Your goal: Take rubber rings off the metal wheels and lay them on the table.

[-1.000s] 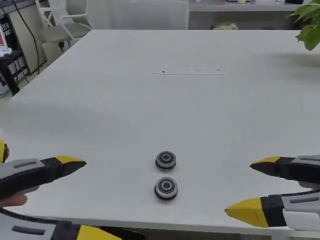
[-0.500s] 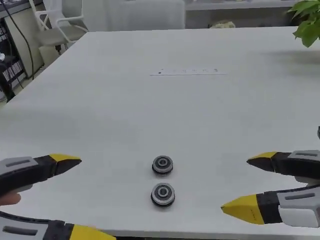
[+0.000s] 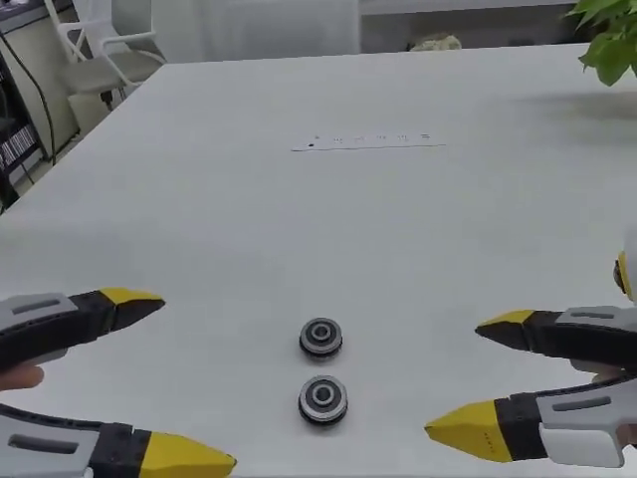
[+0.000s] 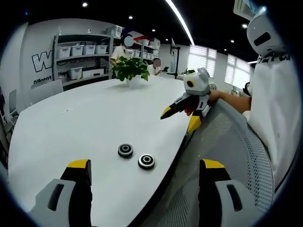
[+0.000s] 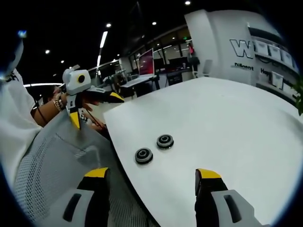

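Observation:
Two small metal wheels with black rubber rings lie flat near the table's front edge, the far wheel point(image 3: 320, 338) point(image 4: 125, 150) point(image 5: 164, 141) just behind the near wheel point(image 3: 322, 398) point(image 4: 146, 161) point(image 5: 143, 155). My left gripper point(image 3: 164, 378) point(image 4: 144, 168) hovers open to their left, nothing between its yellow-tipped jaws. On the opposite side my right gripper point(image 3: 458, 376) point(image 5: 150, 176) is open too, its jaws wide apart. Both grippers stand well away from the wheels and point inward at them.
The white table point(image 3: 328, 209) stretches far back, with a thin printed strip point(image 3: 368, 141) at mid-depth. A potted plant point(image 3: 607, 45) point(image 4: 130, 71) stands at the far right, and a white chair point(image 3: 105, 55) at the far left. A mesh chair back point(image 4: 222, 142) is below the table edge.
The head view has tilted down, so the wheels sit lower in the picture. The right gripper has edged a little leftward toward them; the wheels lie where they were.

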### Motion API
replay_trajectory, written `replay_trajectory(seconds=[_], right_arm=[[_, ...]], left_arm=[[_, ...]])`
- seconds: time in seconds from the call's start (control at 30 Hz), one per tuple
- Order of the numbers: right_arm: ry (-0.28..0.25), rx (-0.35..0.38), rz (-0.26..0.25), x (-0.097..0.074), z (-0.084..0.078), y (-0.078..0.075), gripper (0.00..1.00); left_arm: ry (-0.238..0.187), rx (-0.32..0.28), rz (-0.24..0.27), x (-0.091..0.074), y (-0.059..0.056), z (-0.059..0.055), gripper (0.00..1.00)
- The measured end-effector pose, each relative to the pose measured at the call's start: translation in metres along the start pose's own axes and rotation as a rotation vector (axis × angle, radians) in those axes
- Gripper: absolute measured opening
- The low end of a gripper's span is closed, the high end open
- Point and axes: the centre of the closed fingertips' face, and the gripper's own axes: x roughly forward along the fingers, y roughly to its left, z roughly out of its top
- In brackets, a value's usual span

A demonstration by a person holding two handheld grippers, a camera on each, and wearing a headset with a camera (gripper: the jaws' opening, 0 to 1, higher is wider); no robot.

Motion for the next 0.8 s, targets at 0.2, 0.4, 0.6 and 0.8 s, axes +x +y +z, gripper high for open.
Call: replay_trajectory(seconds=[0.2, 0.4, 0.6, 0.8], right_arm=[[-0.007, -0.007, 0.0, 0.003, 0.003, -0.001, 0.72], [0.009, -0.037, 0.007, 0.009, 0.008, -0.002, 0.72], [0.018, -0.057, 0.032, 0.018, 0.013, 0.001, 0.71], [0.039, -0.108, 0.069, 0.027, 0.02, 0.005, 0.7]], left_arm=[[0.005, 0.027, -0.026, 0.004, -0.002, 0.006, 0.93], [-0.019, 0.042, -0.044, 0.007, -0.004, 0.015, 0.93], [0.008, 0.061, -0.05, 0.012, -0.003, 0.017, 0.92], [-0.033, 0.085, -0.092, 0.021, -0.011, 0.034, 0.91]])
